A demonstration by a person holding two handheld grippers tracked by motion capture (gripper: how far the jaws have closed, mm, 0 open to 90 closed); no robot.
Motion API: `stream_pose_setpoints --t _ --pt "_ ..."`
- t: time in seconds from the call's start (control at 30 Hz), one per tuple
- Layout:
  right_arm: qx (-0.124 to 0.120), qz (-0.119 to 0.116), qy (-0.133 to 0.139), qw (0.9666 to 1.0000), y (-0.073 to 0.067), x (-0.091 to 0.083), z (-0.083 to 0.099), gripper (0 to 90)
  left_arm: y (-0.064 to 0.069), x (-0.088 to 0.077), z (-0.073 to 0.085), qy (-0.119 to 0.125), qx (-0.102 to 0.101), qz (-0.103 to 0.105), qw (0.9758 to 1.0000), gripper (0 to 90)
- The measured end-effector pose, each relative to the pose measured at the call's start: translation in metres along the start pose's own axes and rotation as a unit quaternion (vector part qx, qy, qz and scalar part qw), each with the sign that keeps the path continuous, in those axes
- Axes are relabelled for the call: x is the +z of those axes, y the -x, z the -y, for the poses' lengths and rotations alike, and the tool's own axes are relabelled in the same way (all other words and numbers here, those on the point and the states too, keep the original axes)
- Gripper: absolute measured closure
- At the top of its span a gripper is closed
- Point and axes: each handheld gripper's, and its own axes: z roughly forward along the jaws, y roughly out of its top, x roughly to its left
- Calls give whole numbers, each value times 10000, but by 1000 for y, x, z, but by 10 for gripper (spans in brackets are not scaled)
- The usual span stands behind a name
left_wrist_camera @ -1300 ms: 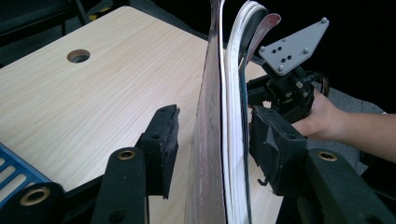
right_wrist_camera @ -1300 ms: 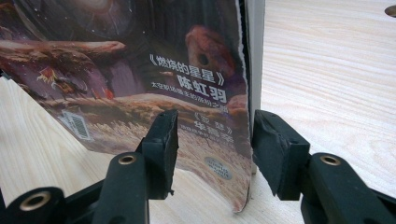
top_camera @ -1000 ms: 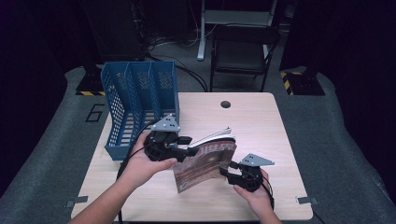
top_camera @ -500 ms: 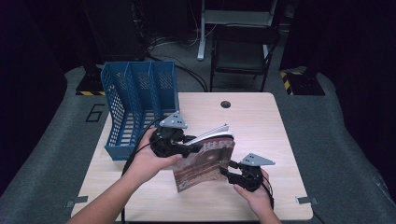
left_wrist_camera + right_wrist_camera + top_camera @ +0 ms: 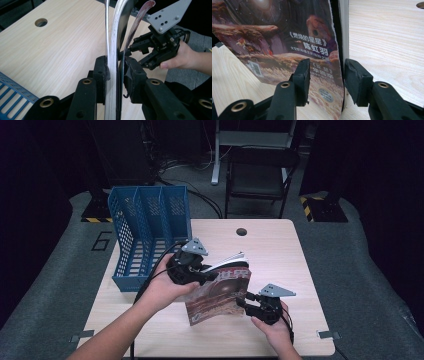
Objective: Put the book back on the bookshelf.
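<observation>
We hold the magazine (image 5: 220, 292) on edge on the counter (image 5: 280, 250), right of the blue file rack (image 5: 145, 235). Our left gripper (image 5: 113, 72) has just been closing and clamps its floppy, slippery pages; our right gripper (image 5: 325, 75) has just been narrowing, straddling the edge unpinched. Grip near the spine.

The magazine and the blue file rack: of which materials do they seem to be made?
The magazine seems paper with a glossy printed cover: the thin pages bend and fan, and the cover catches light. The blue file rack looks like moulded plastic, probably matte: one even colour and regular perforated walls. Painted metal mesh cannot be ruled out.
</observation>
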Motion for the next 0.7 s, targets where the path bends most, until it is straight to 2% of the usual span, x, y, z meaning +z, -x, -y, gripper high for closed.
stream_pose_setpoints --t 0.23,0.63,0.67,0.7 --pt "-5 6 -1 10000 0 0 0 561 2 5 -2 -261 51 18 9996 760" --pt "13 12 -11 10000 0 0 0 560 3 9 -6 -423 94 20 9991 809" --pt "-1 7 -8 10000 1 0 0 560 3 10 -7 -466 159 10 9988 812" --pt "11 8 -13 10000 0 0 0 560 3 11 -7 -454 121 17 9989 815"
